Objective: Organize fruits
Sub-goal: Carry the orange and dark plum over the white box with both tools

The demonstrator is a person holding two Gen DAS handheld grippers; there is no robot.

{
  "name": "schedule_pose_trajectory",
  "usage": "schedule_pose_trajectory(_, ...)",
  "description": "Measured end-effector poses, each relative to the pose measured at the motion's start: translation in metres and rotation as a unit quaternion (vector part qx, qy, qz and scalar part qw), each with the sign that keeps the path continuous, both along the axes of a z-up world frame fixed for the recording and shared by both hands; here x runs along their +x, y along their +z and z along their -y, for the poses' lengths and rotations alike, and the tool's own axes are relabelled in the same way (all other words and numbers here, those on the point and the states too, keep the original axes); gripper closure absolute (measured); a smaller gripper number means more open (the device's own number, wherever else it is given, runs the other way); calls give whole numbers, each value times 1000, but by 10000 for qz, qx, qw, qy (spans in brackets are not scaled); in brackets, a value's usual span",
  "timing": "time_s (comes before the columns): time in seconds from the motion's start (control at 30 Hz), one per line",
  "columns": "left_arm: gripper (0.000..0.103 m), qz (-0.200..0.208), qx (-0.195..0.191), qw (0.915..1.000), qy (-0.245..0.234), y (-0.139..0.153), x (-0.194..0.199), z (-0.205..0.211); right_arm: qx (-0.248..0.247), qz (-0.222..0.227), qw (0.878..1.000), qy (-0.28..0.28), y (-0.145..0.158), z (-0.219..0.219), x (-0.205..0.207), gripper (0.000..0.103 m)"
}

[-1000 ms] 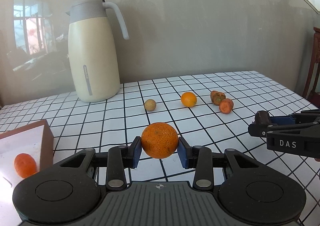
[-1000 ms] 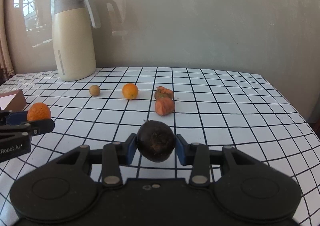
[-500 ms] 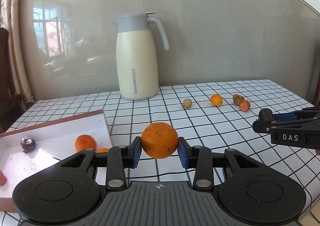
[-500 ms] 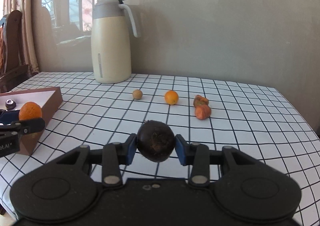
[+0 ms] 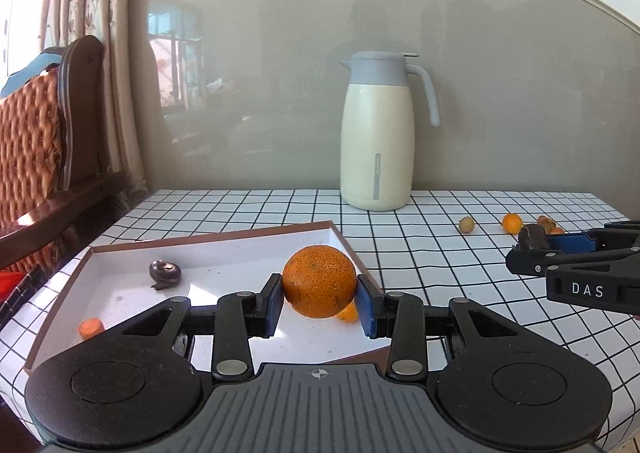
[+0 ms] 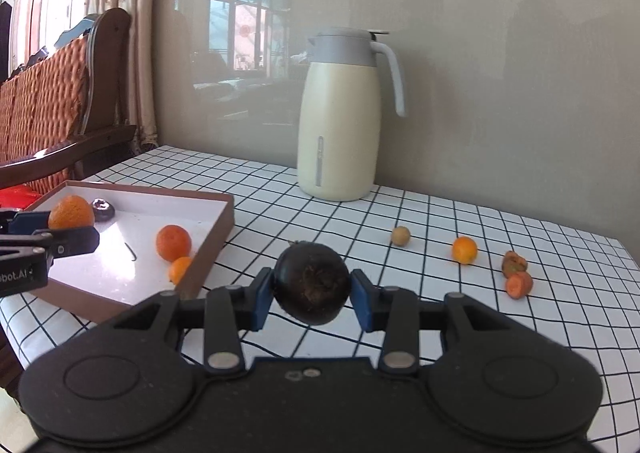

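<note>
The left gripper point(image 5: 319, 305) jaws are clenched on the large orange point(image 5: 319, 281), held above the right part of the tray point(image 5: 120, 249), presumably for release there. The right gripper point(image 6: 312, 299) jaws grasp the dark round fruit point(image 6: 312, 284) above the table point(image 6: 460, 213), just right of the tray, apparently queued for the same drop.

The tray already holds a dark fruit point(image 5: 165, 272), two oranges point(image 6: 173, 243) and an orange piece point(image 5: 91, 328).

Four small fruits point(image 6: 465, 249) remain on the table at far right, near the jug point(image 6: 340, 121).

The held orange hides most of the tray oranges in the left view. The far-right fruits are too small to identify.
</note>
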State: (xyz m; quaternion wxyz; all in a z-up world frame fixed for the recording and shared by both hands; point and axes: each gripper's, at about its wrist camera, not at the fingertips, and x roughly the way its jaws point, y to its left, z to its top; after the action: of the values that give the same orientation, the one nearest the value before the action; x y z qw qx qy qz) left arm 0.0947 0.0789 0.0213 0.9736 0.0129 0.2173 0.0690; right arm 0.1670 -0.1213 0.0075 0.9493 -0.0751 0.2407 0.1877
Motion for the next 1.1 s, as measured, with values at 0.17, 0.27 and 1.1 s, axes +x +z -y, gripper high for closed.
schedule_pose_trajectory(0.17, 64, 22, 50, 9997, 236, -1, -10, -25, -151, 85, 9994, 286, -2, -34, -4, 70)
schedule_pose_trajectory(0.27, 64, -19, 75, 9993, 369, -3, -17, -40, -198, 109, 9987, 450, -2, -50, -6, 70)
schedule_pose_trajectory(1.1, 64, -11, 34, 9898, 1425, -12, -13, -155, 116, 37, 9952, 975, -2, -133, 27, 70)
